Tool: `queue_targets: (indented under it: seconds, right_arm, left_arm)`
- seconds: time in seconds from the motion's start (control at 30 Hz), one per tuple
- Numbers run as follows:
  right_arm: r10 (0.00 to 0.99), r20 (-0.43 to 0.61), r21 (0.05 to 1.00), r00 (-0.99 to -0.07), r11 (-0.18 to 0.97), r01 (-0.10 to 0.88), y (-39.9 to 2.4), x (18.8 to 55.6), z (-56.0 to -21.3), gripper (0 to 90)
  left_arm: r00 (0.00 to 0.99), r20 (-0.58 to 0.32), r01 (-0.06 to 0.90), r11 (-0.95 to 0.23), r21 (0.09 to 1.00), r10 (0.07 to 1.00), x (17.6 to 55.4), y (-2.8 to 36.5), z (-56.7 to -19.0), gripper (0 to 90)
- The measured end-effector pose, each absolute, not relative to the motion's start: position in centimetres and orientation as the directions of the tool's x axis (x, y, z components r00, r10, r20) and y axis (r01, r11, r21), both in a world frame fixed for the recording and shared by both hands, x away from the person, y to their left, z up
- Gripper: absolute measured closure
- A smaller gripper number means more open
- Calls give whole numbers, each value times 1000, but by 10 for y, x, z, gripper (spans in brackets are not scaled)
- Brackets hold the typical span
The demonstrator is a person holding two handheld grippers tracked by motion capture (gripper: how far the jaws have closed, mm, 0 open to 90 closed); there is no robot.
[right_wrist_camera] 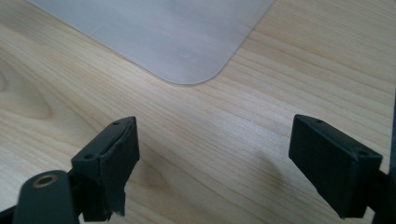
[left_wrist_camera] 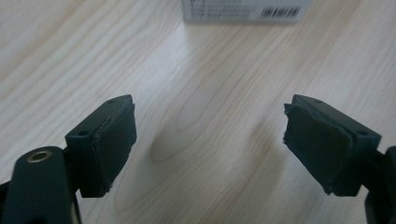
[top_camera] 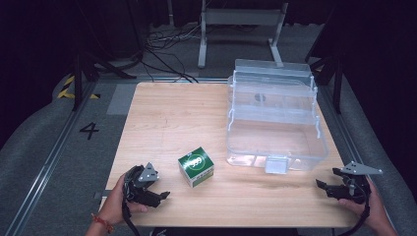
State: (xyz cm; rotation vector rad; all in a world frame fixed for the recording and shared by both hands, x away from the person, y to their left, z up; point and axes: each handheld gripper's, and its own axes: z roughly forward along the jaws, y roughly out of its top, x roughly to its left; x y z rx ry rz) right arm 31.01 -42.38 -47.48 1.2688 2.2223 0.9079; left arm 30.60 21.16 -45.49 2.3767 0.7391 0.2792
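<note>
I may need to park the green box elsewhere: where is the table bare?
The wooden table is bare across its left half behind the green box, and along the front edge between the hand-held grippers. The clear plastic toolbox crowds the back right.

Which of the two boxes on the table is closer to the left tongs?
The small green box. It sits just beyond the left tongs, while the big clear plastic box stands farther back on the right side of the table.
</note>
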Motion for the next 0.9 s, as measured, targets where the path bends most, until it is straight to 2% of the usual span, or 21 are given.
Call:
queue_targets:
  seconds: [0.1, 0.37, 0.57, 0.73, 0.9]
  right_arm:
    - [868, -25, 740, -496, 350, 575, -425, 310, -470, 190]
    - [881, -26, 803, -473, 300, 515, -426, 309, -447, 230]
    - [894, -45, 836, -446, 279, 473, -426, 315, -420, 270]
    - [893, -76, 842, -445, 296, 450, -421, 322, -401, 269]
    - [894, -50, 860, -445, 265, 436, -416, 335, -388, 259]
  left_arm:
    - [812, 41, 416, -627, 658, 582, 302, 204, -442, 168]
    - [822, 39, 364, -576, 732, 568, 297, 179, -412, 159]
    - [822, 79, 343, -602, 721, 564, 303, 153, -399, 158]
    - [809, 87, 366, -614, 700, 582, 315, 139, -395, 158]
    - [810, 86, 384, -636, 669, 580, 328, 128, -397, 158]
